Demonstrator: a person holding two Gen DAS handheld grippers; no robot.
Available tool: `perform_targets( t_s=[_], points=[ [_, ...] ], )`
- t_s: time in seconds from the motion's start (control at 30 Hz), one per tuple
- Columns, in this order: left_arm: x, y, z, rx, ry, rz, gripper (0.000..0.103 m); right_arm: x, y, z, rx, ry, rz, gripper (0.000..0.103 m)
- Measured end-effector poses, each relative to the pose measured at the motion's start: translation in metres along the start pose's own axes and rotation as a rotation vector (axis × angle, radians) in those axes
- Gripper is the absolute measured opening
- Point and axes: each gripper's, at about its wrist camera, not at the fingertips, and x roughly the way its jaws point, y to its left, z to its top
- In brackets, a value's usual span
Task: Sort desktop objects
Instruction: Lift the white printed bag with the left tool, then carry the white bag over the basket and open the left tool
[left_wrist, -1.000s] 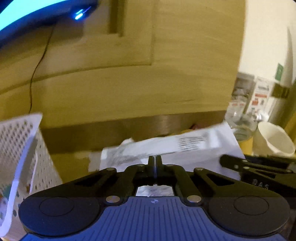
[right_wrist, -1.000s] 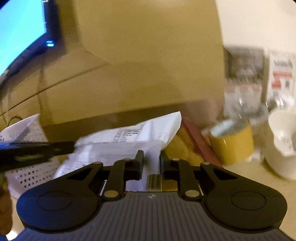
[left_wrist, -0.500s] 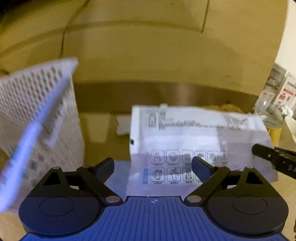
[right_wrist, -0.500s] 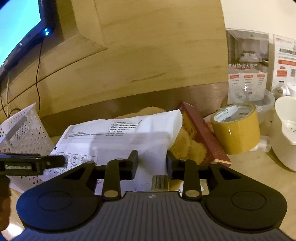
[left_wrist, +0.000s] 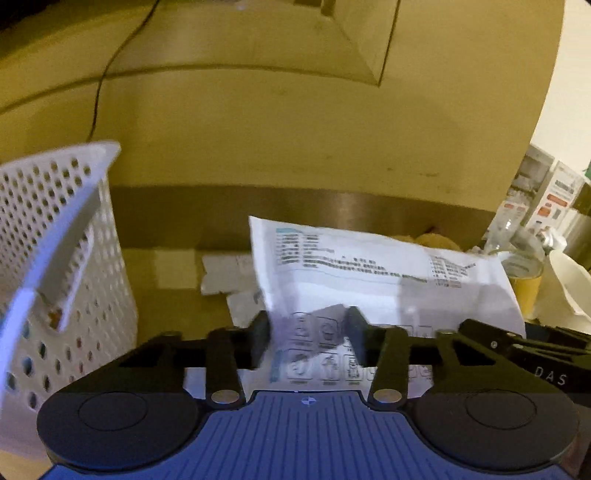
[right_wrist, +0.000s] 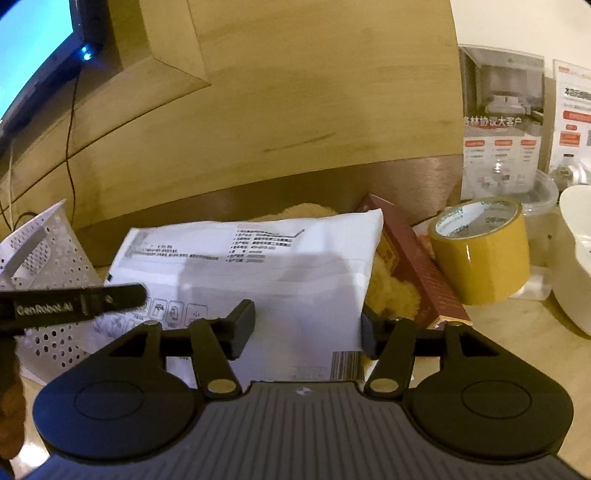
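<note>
A white printed plastic packet lies on the desk, also in the right wrist view. My left gripper is open, its jaws astride the packet's near left corner. My right gripper is open over the packet's near right edge by the barcode. A white perforated basket stands to the left, also in the right wrist view. The left gripper's finger crosses the left of the right wrist view.
A dark red box leans on a tan plush toy behind the packet. A yellow tape roll, a white bowl, a clear container and leaflets stand right. A wooden wall panel backs the desk.
Both grippers opened: the left was shut one second ago, the right let go of the packet and spread wider. The left gripper then narrowed partway around the packet's corner.
</note>
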Motion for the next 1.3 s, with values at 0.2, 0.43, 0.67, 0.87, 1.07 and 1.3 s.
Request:
perform_targets(
  t_s=[0.2,0.43,0.67,0.87,1.07,1.3],
  points=[
    [-0.013,-0.006,-0.001,0.007,-0.034,0.008,0.033,-0.009,0.002,0.001,-0.021,-0.020,-0.034,0.020],
    [-0.031,-0.017,0.008,0.043,-0.090,-0.009,0.031,-0.030,0.003,0.003,-0.008,-0.068,-0.048,0.018],
    [-0.058,-0.022,0.021,0.048,-0.146,0.004,0.031,-0.057,0.008,0.019,-0.019,-0.135,-0.034,0.018],
    [-0.093,0.000,0.034,0.032,-0.208,0.058,0.031,-0.071,0.037,0.037,-0.055,-0.183,0.019,0.018],
    [-0.130,0.051,0.044,-0.008,-0.266,0.150,0.030,-0.078,0.098,0.055,-0.117,-0.218,0.112,0.018],
    [-0.157,0.137,0.046,-0.079,-0.289,0.270,0.032,-0.063,0.190,0.066,-0.200,-0.211,0.218,0.018]
  ],
)
